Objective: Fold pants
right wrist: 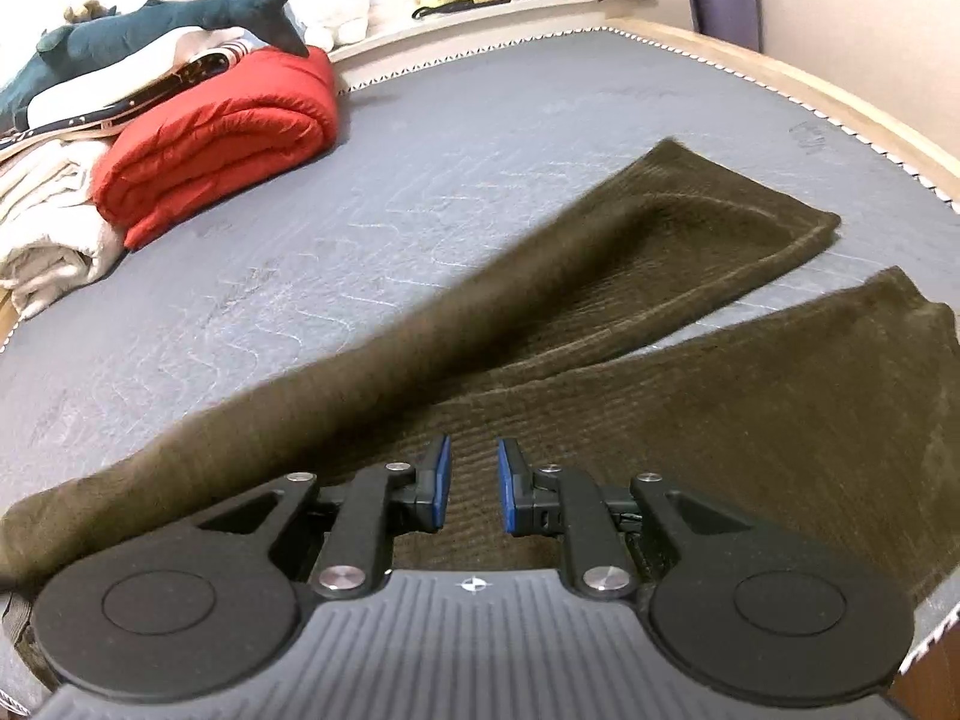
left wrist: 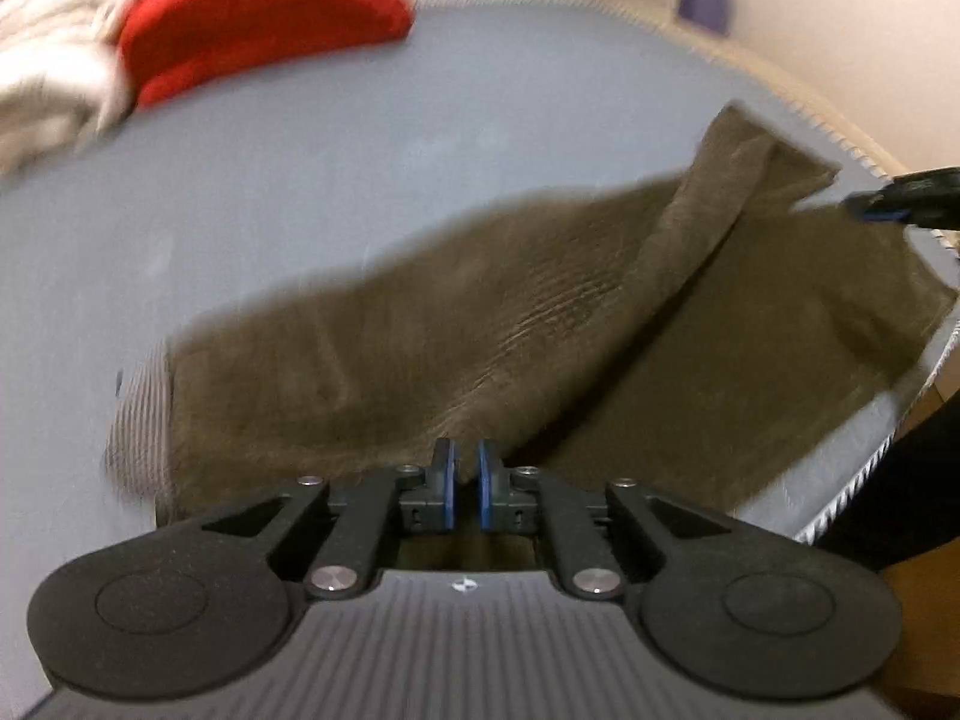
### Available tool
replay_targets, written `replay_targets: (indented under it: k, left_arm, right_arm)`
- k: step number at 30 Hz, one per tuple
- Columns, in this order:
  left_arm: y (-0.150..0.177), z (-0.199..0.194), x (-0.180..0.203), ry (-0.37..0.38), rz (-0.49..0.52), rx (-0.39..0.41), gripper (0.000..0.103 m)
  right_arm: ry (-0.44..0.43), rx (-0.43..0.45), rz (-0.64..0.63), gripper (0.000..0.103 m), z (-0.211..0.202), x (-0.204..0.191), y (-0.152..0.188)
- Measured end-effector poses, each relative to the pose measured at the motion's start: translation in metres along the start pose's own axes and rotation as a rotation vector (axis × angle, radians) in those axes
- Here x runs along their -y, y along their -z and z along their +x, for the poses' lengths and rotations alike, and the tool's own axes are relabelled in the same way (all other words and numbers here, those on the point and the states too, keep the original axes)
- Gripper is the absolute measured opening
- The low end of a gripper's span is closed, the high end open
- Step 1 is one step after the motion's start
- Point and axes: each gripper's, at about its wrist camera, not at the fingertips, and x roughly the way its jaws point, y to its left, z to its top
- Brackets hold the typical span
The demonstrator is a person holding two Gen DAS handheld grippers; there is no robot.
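Observation:
Olive-brown corduroy pants (right wrist: 720,420) lie on a grey mattress (right wrist: 480,120), legs spread toward the far right. In the left wrist view the pants (left wrist: 480,330) show a striped waistband at the left. A raised ridge of cloth runs from the far hem down to my left gripper (left wrist: 467,480), which is shut on that fabric. The picture is blurred. My right gripper (right wrist: 474,480) hovers over the nearer leg, pads a little apart, with only the cloth below showing in the gap. The right gripper's fingers (left wrist: 900,195) appear near the hems.
A folded red quilt (right wrist: 222,138) and cream bedding (right wrist: 48,222) sit at the far left, with a shark plush (right wrist: 150,24) behind them. The bed's wooden edge (right wrist: 840,96) curves along the right. A dark sleeve (left wrist: 900,480) is at the right.

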Motion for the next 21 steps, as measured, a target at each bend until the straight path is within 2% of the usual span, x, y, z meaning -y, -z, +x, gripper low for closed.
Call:
replay_targets:
  k: [1, 2, 4, 7, 11, 13, 14, 16, 18, 20, 21]
  left_arm:
    - [0.002, -0.009, -0.002, -0.007, -0.044, 0.045, 0.016]
    - [0.003, -0.017, -0.009, 0.006, -0.113, 0.078, 0.032]
    - [0.007, -0.02, -0.028, 0.051, -0.251, 0.077, 0.044]
    - [0.015, -0.002, -0.062, 0.053, -0.468, -0.044, 0.049]
    - [0.026, 0.023, -0.105, 0.093, -0.776, -0.124, 0.057]
    - [0.026, 0.032, -0.116, 0.082, -0.86, -0.142, 0.057]
    - [0.024, 0.033, -0.118, 0.059, -0.872, -0.139, 0.057]
    - [0.017, 0.033, -0.119, 0.012, -0.858, -0.114, 0.057]
    - [0.009, 0.034, -0.12, 0.0, -0.844, -0.093, 0.052]
    - [-0.002, 0.03, -0.121, -0.079, -0.778, -0.077, 0.014]
    - [-0.007, 0.028, -0.119, -0.132, -0.73, -0.067, 0.011]
  right_arm:
    - [0.002, 0.008, -0.001, 0.018, -0.003, 0.001, 0.003]
    - [0.003, 0.019, -0.001, 0.018, -0.006, 0.002, 0.005]
    - [0.001, 0.041, -0.004, 0.018, -0.011, 0.004, 0.007]
    - [-0.004, 0.079, 0.012, 0.018, -0.017, 0.013, 0.002]
    - [-0.018, 0.128, 0.051, 0.014, -0.027, 0.026, -0.015]
    - [-0.034, 0.136, 0.073, 0.014, -0.031, 0.033, -0.028]
    - [-0.047, 0.137, 0.081, 0.015, -0.031, 0.035, -0.035]
    - [-0.064, 0.128, 0.085, 0.016, -0.028, 0.039, -0.051]
    - [-0.068, 0.109, 0.084, 0.021, -0.017, 0.046, -0.069]
    - [-0.053, 0.093, 0.079, 0.028, 0.001, 0.051, -0.088]
    - [-0.046, 0.088, 0.074, 0.032, 0.011, 0.054, -0.096]
